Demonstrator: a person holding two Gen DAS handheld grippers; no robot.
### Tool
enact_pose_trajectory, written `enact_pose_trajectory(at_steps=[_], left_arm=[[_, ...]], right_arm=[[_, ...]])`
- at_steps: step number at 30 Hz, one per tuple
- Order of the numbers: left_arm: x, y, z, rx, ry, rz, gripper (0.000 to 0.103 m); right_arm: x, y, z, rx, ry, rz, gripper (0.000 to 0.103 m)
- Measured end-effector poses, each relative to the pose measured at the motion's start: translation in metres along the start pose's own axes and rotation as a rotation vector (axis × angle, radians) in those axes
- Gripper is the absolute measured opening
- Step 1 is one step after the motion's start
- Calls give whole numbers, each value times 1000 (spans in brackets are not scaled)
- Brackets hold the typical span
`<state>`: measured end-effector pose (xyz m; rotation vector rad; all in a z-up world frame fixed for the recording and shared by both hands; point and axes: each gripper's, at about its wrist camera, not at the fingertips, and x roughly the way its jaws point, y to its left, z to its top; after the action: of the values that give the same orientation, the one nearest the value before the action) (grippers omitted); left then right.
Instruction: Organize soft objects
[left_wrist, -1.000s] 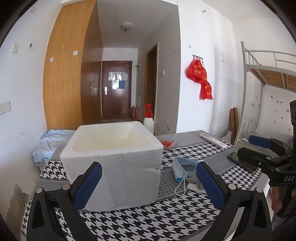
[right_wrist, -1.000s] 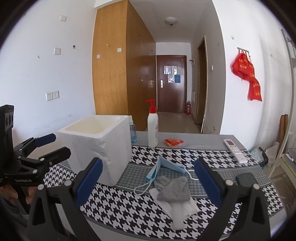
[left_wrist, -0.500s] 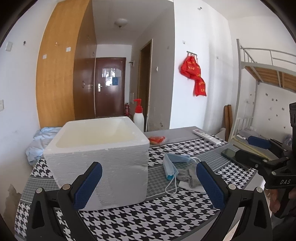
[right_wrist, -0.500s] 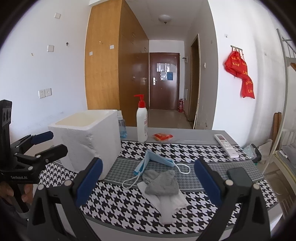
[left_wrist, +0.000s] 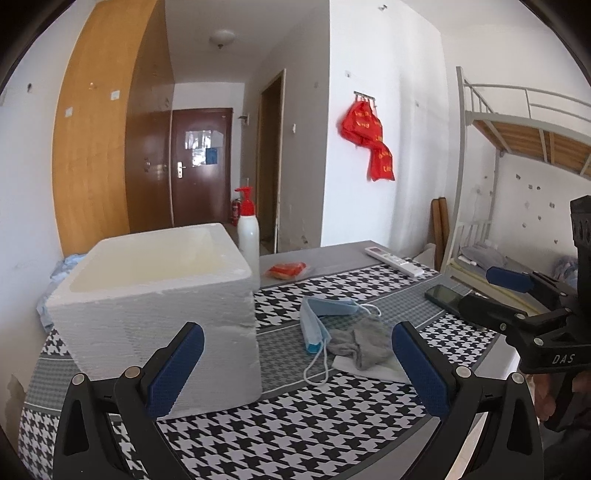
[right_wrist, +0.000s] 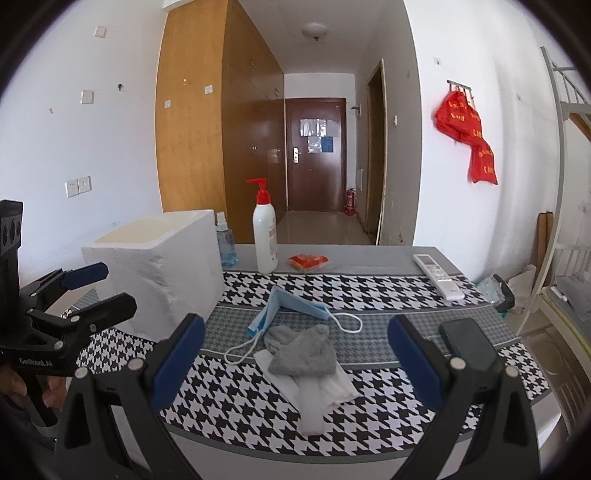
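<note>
Both tools are matte black plastic frames. The left gripper (left_wrist: 297, 363) has two angled fingers faced with dark blue ribbed pads (left_wrist: 173, 369), and silver round screw heads sit at the finger joints behind the pads. The right gripper (right_wrist: 295, 362) is built the same, with blue pads (right_wrist: 415, 360) and silver screws. Seen from its partner's camera, the right body carries white letters "DAS", the left body "GenRobot.AI". A hand (right_wrist: 16, 384) wraps the left handle.

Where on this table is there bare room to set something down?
Bare cloth lies along the near edge, in front of the foam box and left of the white tissue. Also between remote and phone. Crowded around the mask and grey sock.
</note>
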<state>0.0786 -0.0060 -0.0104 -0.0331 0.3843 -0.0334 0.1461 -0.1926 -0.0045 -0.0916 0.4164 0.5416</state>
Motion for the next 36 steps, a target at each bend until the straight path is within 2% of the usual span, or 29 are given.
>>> enact_pose_trajectory(at_steps=[18, 36], left_arm=[[25, -10, -7, 15, 59, -27, 102], [49, -8, -17, 18, 141, -23, 102]], right_arm=[[29, -16, -9, 27, 63, 28, 101], [74, -26, -23, 52, 171, 75, 100]])
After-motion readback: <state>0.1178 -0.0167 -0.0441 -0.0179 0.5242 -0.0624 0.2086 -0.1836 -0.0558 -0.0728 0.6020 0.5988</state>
